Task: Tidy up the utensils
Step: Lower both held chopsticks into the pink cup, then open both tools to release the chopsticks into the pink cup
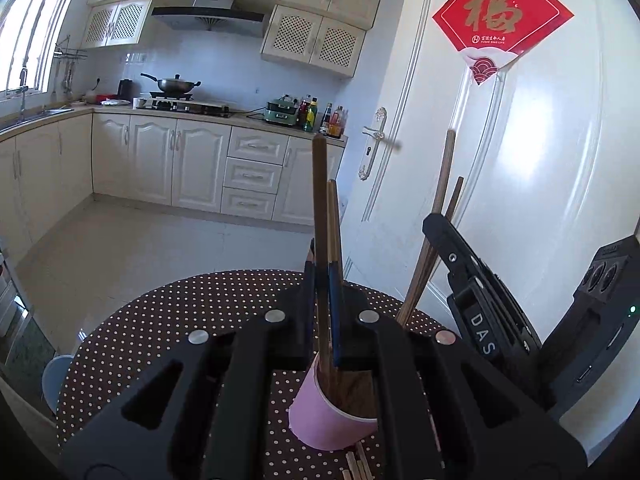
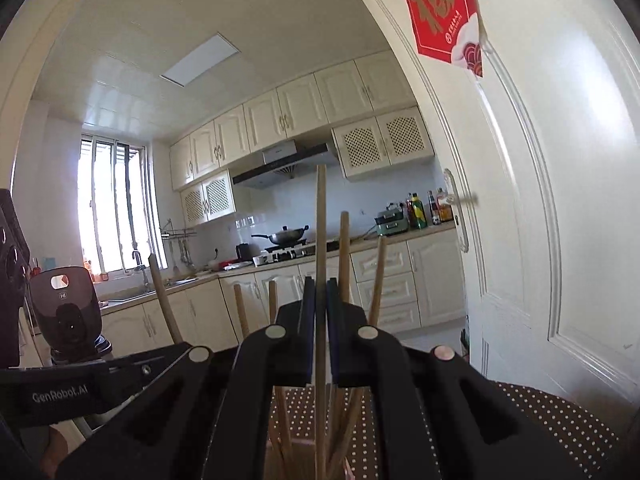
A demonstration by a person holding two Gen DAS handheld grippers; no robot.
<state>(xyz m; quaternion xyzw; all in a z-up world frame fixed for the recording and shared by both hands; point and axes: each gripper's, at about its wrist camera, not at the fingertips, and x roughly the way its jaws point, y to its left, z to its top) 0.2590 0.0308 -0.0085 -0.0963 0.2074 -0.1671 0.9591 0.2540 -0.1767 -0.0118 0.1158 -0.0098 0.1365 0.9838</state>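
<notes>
Both tongs were clamped on chopsticks: the left tongs (image 1: 322, 280) gripped a dark chopstick (image 1: 320, 200) upright, its tip inside the pink cup (image 1: 320, 420) on the tabletop (image 1: 160, 320), apparently to drop in; the right tongs (image 2: 320, 308) pinched a pale chopstick (image 2: 320, 220).

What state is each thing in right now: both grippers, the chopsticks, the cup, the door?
Left gripper: shut on a dark chopstick, lower end in the cup.
Right gripper: shut on a light chopstick, held upright.
Pink cup: tilted on the dotted table, holding chopsticks.
White door: swung open.
Loose sticks: lying by the cup.
</notes>
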